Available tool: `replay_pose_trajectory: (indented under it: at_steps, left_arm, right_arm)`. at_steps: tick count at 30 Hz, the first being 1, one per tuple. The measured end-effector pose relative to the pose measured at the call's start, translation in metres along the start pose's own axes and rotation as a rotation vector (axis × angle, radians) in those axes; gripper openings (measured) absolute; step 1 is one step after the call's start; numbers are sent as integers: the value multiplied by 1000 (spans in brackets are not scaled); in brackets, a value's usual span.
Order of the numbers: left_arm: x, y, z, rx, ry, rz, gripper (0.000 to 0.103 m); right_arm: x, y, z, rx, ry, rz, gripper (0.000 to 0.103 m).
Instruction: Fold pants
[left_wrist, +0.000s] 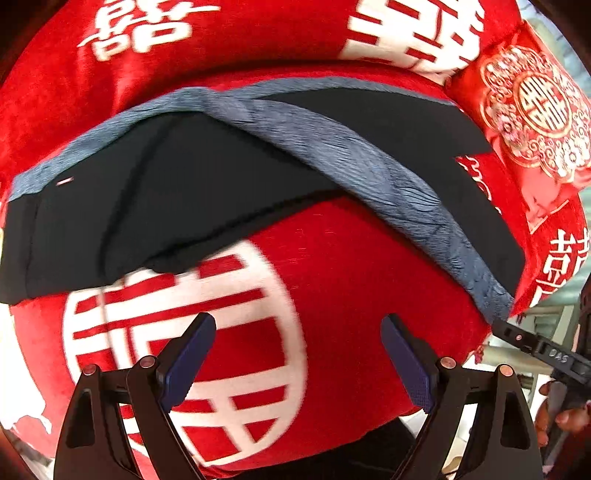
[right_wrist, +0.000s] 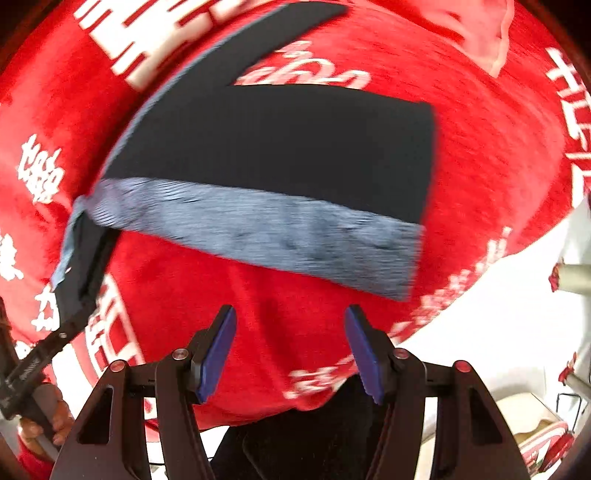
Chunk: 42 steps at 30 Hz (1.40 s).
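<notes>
Lying across a red plush blanket (left_wrist: 332, 258), the pants (left_wrist: 192, 199) form a flat, matte black shape edged with a ribbed blue-grey band (left_wrist: 369, 155); in the left wrist view the band crosses diagonally over the black cloth, one part of the garment overlapping another. White block characters and a large ringed emblem (left_wrist: 184, 350) are printed on the blanket's short, velvety pile. At upper right sits a red cushion (left_wrist: 532, 110) with gold and white embroidery in a round, scrolled motif.

The left gripper (left_wrist: 299, 354) has its black, angular arms spread wide, the blue textured pads (left_wrist: 188, 362) apart with only blanket between them, well short of the pants. The right gripper (right_wrist: 290, 350) likewise stands open over bare red pile, nothing between its blue ridged pads (right_wrist: 218, 354); the grey band of the pants lies just beyond its tips, the black rectangular panel further on. In the right wrist view the garment's far corner reaches the left gripper's black finger at the left edge; whether they touch is unclear. Motion blur softens all textures.
</notes>
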<state>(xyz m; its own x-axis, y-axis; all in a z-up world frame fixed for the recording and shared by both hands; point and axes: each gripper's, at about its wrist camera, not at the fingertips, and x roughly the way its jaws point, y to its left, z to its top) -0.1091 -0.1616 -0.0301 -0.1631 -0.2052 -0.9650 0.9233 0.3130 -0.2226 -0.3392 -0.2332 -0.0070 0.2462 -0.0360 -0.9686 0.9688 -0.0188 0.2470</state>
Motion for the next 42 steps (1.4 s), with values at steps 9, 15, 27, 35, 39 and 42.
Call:
replay_pose_trajectory:
  at_steps: [9, 15, 27, 35, 39, 42]
  left_arm:
    - [42, -59, 31, -20, 59, -45, 92]
    - [65, -84, 35, -62, 122, -76, 92]
    - [71, -111, 67, -189, 145, -177, 22]
    - [20, -119, 139, -203, -45, -121, 22]
    - [-11, -112, 178, -172, -196, 47, 86]
    - [-24, -99, 187, -161, -270, 131, 93]
  right_arm:
    - [13, -62, 21, 37, 31, 15, 65]
    - [14, -78, 39, -2, 63, 190, 56]
    - [-18, -39, 91, -177, 153, 361, 3]
    - [-82, 5, 226, -342, -20, 409, 3]
    - [-82, 37, 297, -385, -67, 382, 3]
    - [-64, 57, 344, -409, -84, 319, 3]
